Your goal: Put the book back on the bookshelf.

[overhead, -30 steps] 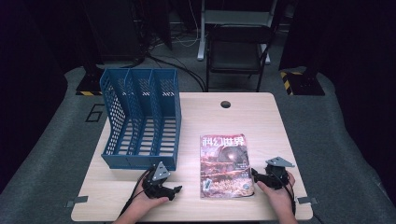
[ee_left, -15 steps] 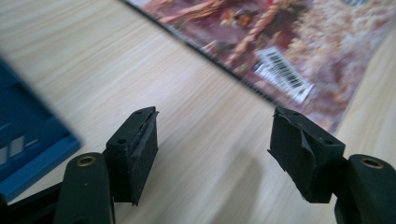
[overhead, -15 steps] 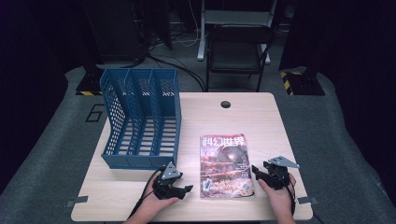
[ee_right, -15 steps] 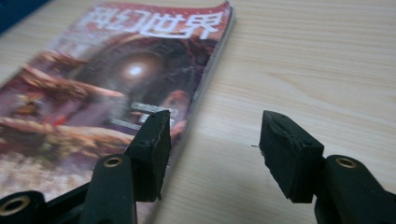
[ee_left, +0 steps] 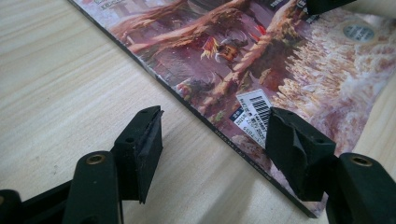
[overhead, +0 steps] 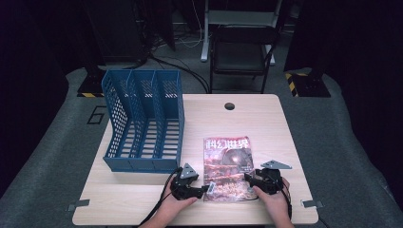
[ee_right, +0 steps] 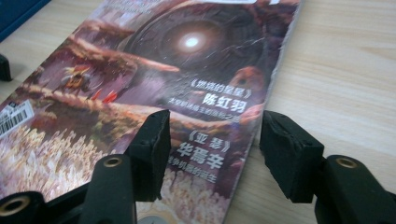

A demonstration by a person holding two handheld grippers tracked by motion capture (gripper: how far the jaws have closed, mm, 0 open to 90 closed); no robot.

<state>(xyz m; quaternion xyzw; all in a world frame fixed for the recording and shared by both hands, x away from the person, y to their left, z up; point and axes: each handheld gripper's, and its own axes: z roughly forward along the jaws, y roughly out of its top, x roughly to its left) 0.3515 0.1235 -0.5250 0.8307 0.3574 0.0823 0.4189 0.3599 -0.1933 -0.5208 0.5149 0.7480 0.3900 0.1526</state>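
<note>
A magazine (overhead: 227, 166) with a reddish-brown illustrated cover and Chinese title lies flat on the wooden table (overhead: 285, 133). My left gripper (overhead: 204, 188) is open at the magazine's near left corner. In the left gripper view the left gripper (ee_left: 215, 140) straddles the magazine's (ee_left: 280, 60) spine edge, one jaw over the barcode, the other over bare wood. My right gripper (overhead: 247, 177) is open at the near right edge. Along the right gripper (ee_right: 212, 140), one jaw is over the magazine's cover (ee_right: 154, 70) and the other over the table, with the page edge between them.
A blue three-slot file holder (overhead: 145, 121) stands on the table's left half, just behind my left hand. A round cable hole (overhead: 230, 106) sits near the far edge. A black chair (overhead: 242, 52) stands beyond the table.
My left gripper has moved right, from bare table to the magazine's near left corner. My right gripper has edged slightly left onto the magazine's right edge.
</note>
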